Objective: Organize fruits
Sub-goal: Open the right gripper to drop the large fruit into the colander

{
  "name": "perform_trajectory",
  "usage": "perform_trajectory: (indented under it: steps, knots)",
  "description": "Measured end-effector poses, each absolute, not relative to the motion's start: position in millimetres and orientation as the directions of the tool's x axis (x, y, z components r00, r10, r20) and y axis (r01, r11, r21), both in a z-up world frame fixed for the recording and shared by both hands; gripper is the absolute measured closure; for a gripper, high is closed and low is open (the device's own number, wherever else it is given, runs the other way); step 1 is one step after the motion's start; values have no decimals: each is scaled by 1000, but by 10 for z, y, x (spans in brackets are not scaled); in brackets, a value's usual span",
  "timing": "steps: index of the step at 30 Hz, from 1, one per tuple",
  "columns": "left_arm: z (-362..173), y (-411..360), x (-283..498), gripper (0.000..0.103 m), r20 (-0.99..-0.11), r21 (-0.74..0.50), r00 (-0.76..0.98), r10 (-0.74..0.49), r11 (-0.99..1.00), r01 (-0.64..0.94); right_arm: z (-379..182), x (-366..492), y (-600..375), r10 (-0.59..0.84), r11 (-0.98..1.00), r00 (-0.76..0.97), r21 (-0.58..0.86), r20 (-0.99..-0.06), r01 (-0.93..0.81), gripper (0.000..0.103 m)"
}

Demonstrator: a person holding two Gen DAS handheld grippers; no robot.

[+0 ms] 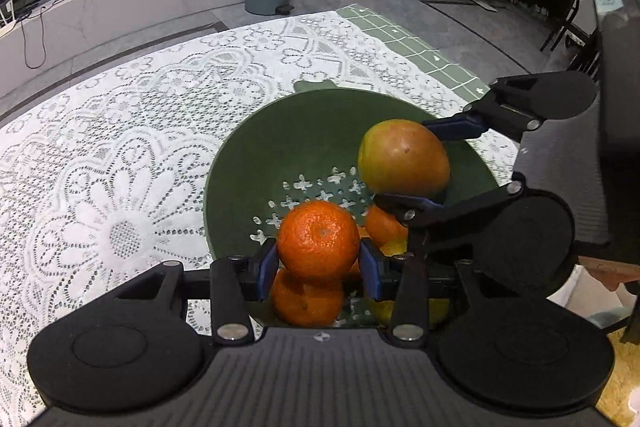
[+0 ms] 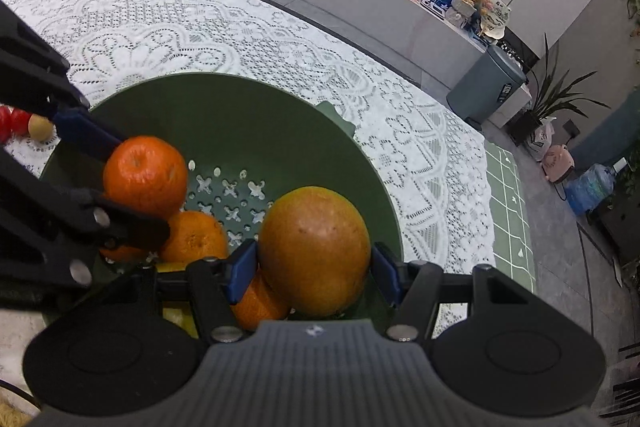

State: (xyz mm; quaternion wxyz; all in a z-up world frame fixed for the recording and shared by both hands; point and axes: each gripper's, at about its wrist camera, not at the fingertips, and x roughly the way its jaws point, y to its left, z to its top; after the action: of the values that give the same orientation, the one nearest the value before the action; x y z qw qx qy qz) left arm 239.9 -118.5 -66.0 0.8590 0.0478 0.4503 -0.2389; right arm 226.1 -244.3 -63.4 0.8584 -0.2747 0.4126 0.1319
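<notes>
While both grippers hang over the green colander (image 1: 248, 163), the step in hand reads as delivery: two fruits carried to the bowl and not yet let go. Item one, left gripper (image 1: 319, 261): jaws clamped on a mandarin (image 1: 318, 239), blue pads pressed to its two sides, the fruit held above the near part of the colander, directly over another mandarin (image 1: 306, 301) that lies in it. Item two, right gripper (image 2: 314, 271): jaws clamped on a mango (image 2: 314, 249), yellow-green with a red blush, held over the colander's perforated floor towards its right side. Item three, contents already in the colander: at least two further mandarins, one (image 2: 194, 237) lying between the two grippers, and something yellow low at the near rim, too hidden to name. Item four, colander: stands on a worktop covered with a white lace cloth (image 1: 120, 155); its far half is bare, cross-shaped drain holes showing. Item five, outside the colander, seen from the right wrist: small red fruits (image 2: 12, 121) and a tan round one beside them on the cloth, kind not certain. Next move, as judged: lower each fruit until it rests on the floor or settles against the pile, then part the jaws; the mango wants the open far side, since a release on top of round mandarins may let it roll.
</notes>
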Motion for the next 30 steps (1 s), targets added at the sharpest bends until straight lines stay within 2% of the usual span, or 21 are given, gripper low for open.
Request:
perform_trajectory:
  steps: [13, 18, 23, 30]
  knots:
    - [-665, -1209, 2471, 54, -786, -98, 508, -351, 883, 458, -684, 2405, -2456, 45, 797, 609, -338, -792, -499, 44]
    - [-674, -1243, 2480, 54, -785, -71, 520, -337, 882, 466, -643, 2357, -2418, 40, 755, 613, -378, -789, -536, 42]
    - [-678, -1244, 2468, 54, -781, -61, 530, -330, 885, 461, -544, 2268, -2399, 23, 714, 649, -442, -760, -543, 33]
    - [-691, -1245, 2470, 54, -779, -81, 521, -350, 880, 469, -437, 2290, -2538, 47, 786, 611, -348, -790, -511, 34]
